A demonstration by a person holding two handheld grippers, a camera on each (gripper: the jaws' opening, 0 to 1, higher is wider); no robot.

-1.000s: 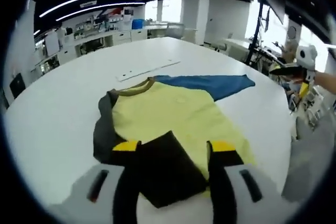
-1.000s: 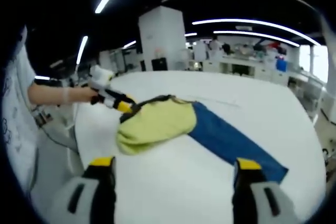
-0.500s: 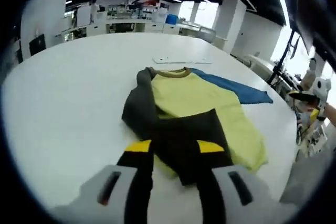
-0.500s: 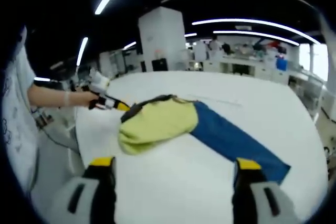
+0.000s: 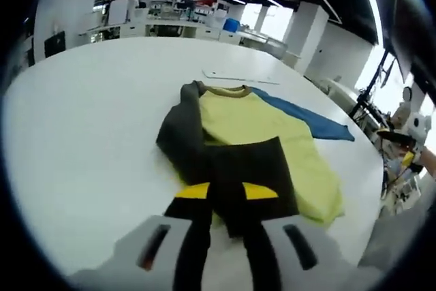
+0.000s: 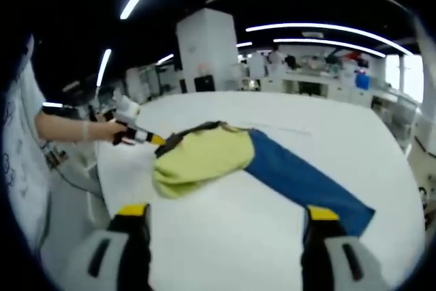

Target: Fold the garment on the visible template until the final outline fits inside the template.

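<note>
garment [image 5: 255, 127]: it lies on the white table [image 5: 82, 114], in the middle part. the body is yellow, with an olive collar at the far end. one sleeve is blue and goes out flat to the right in the left gripper view. the dark grey sleeve is folded over the yellow body, its end near the camera.
garment in right gripper view [image 6: 204, 158]: the yellow part is bunched on the left, and the blue sleeve [image 6: 303, 182] stretches to the right and nearer, flat on the table.
left tool [image 5: 227, 192]: its two jaws with yellow tips are close together and pinch the near edge of the dark grey sleeve [image 5: 248, 175]. the same tool is seen from the right gripper view [image 6: 155, 140], at the left edge of the garment, held by a person's hand [image 6: 109, 129].
right tool [image 6: 223, 212]: the jaws are wide apart, with nothing between them. it is above the bare table, near the garment but not touching it.
template [image 5: 238, 76]: a thin pale flat sheet on the table, just beyond the collar; its outline is hard to see.
background: a large room with white benches and long ceiling lights.
</note>
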